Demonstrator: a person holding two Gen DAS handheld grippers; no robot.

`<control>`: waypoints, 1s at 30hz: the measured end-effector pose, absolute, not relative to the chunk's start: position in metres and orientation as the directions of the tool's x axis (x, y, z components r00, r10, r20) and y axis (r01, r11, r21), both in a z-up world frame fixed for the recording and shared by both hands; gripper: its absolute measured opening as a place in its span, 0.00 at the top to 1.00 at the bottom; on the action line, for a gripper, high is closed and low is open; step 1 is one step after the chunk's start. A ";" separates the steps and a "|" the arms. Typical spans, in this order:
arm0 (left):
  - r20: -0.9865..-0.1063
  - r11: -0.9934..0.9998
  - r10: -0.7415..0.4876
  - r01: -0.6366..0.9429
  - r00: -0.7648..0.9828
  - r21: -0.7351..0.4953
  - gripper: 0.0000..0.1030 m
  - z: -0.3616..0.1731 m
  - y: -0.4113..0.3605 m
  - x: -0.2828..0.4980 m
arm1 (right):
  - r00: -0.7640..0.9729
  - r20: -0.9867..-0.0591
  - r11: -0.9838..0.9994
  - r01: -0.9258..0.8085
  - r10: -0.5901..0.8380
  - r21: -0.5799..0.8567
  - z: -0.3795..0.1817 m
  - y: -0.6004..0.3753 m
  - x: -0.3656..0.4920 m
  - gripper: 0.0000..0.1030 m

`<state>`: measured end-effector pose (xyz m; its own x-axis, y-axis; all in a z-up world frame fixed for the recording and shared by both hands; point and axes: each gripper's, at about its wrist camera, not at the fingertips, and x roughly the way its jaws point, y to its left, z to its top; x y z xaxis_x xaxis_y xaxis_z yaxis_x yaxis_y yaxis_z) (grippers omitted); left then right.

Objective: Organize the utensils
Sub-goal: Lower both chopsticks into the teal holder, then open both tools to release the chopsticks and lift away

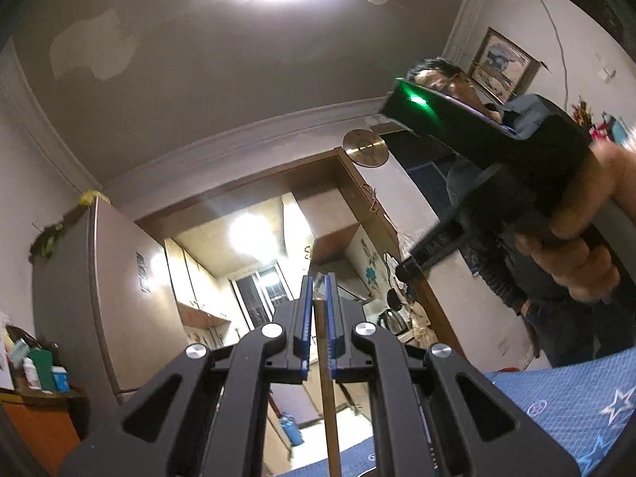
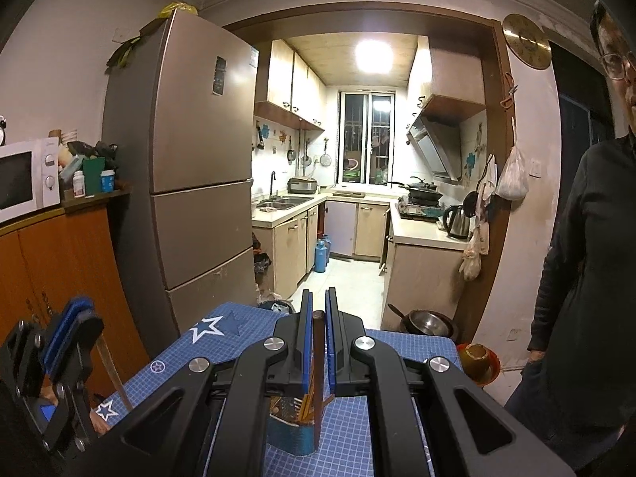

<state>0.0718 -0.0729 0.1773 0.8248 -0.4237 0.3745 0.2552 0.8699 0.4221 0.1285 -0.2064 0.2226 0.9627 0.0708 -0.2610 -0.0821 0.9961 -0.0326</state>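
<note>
Fingers of the right gripper (image 2: 317,312) are clamped on 1 brown chopstick (image 2: 318,377), held upright over the blue holder (image 2: 292,435) on the table (image 2: 397,417). Another chopstick (image 1: 324,357) is pinched likewise by the left gripper (image 1: 317,290), tilted toward the ceiling.

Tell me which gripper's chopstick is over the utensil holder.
The right gripper: its dark chopstick reaches down into the blue utensil holder. The left gripper holds its chopstick off to the side.

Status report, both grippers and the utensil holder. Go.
Left gripper shut on a brown chopstick, tilted toward the ceiling. Right gripper shut on a dark chopstick, above the blue utensil holder. Nothing blocking the holder.
</note>
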 end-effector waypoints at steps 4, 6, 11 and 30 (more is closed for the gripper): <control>0.319 0.884 -0.425 0.313 0.847 0.347 0.95 0.203 -0.070 0.104 | 0.968 -0.239 0.997 -0.074 0.072 0.000 0.228 -0.211 0.136 0.93; 0.303 0.895 -0.425 0.346 0.853 0.281 0.95 0.221 -0.064 0.121 | 0.973 -0.219 0.998 -0.069 0.069 0.007 0.231 -0.211 0.140 0.93; 0.279 0.908 -0.417 0.389 0.865 0.154 0.95 0.241 -0.051 0.155 | 0.980 -0.182 0.996 -0.074 0.081 0.042 0.234 -0.215 0.152 0.93; 0.120 0.929 -0.369 0.370 0.922 0.017 0.95 0.175 -0.059 0.246 | 0.978 -0.196 0.993 -0.049 0.069 0.106 0.193 -0.207 0.222 0.93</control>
<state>0.2457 -0.0590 0.1754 0.9215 -0.3692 0.1202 0.3699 0.9289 0.0174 0.2216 -0.2072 0.1930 0.9781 0.0687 -0.1965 -0.0486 0.9932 0.1056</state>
